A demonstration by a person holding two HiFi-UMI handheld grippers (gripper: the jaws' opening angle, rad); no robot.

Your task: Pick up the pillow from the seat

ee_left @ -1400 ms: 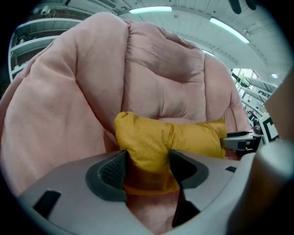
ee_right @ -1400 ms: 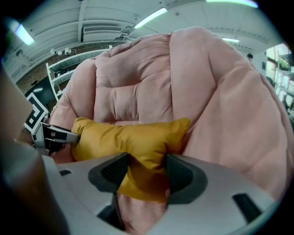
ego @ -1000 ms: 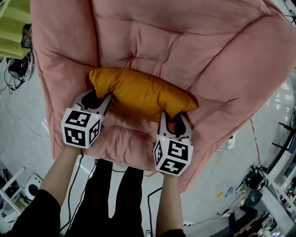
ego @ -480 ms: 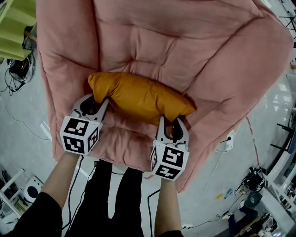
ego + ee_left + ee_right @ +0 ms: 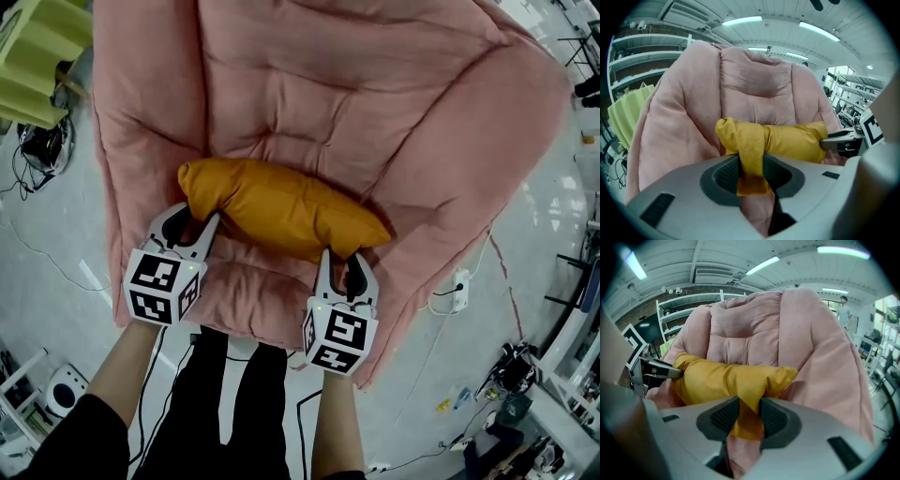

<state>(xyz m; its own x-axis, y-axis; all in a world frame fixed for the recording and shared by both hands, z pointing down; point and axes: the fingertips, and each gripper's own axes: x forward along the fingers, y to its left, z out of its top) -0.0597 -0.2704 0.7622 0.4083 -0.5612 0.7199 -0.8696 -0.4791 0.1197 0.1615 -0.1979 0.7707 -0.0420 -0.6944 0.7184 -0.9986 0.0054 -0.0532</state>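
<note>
**A lab hall, not a living room**

We take this for a lab or workshop hall. Strip lights run along a ribbed ceiling, and open metal shelves line the wall. On the glossy grey floor we see loose cables, a socket box and gear. The pink chair stands amid all this.
</note>
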